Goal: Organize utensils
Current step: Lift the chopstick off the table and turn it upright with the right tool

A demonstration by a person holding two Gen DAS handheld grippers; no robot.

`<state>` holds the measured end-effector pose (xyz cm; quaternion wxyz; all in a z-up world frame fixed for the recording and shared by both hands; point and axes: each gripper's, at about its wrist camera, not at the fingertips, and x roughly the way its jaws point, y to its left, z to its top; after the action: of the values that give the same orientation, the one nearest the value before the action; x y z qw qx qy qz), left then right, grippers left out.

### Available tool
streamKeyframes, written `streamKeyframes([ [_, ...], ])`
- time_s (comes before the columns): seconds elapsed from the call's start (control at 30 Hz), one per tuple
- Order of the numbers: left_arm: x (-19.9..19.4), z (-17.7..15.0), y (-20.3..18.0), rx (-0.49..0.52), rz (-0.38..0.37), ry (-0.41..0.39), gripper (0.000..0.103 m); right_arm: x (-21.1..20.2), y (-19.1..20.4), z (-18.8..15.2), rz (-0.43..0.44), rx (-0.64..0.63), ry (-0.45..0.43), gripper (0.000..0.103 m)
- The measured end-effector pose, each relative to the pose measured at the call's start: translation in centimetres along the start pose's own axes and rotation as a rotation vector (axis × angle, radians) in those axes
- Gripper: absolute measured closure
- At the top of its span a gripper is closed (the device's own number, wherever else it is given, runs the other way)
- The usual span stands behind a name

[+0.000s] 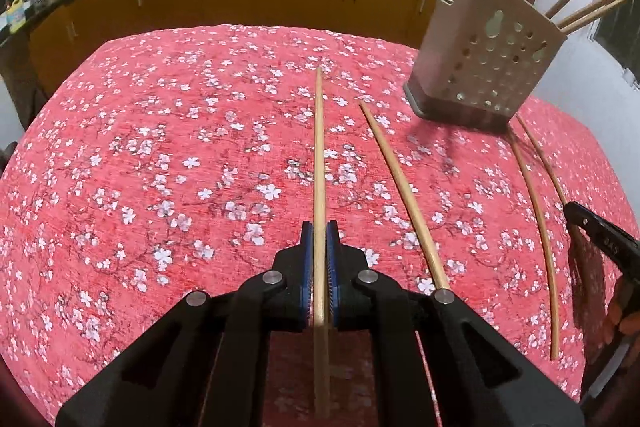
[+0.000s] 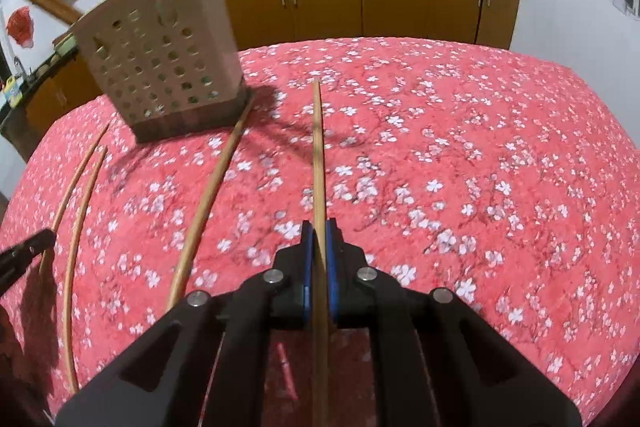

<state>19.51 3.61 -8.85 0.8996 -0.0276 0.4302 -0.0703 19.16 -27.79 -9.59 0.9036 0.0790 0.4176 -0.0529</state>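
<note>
I'm seeing L gripper [image 1: 319,227] pinching a chopstick [image 1: 319,147], R gripper [image 2: 319,227] pinching another chopstick [image 2: 318,147], both lying lengthwise betw pads, holder [image 1: 486,59] standing on cloth [image 1: 160,147].

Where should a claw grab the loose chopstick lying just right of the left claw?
Grab the loose chopstick around its middle, coming straight down from above with the claw's fingers on either side. It lies flat on the tablecloth, long and thin, with bare cloth on both sides.
</note>
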Motion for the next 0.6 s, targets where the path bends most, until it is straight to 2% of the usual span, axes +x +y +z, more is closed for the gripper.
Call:
streamKeyframes([
  [0.1,-0.01,-0.12,-0.32,0.019,0.022,-0.006,0.095,0.1,-0.21,0.14,0.002,0.006,0.001,0.095],
  [0.6,0.09,-0.06,-0.76,0.01,0.015,-0.004,0.095,0.08,-0.28,0.12,0.013,0.016,0.001,0.095],
])
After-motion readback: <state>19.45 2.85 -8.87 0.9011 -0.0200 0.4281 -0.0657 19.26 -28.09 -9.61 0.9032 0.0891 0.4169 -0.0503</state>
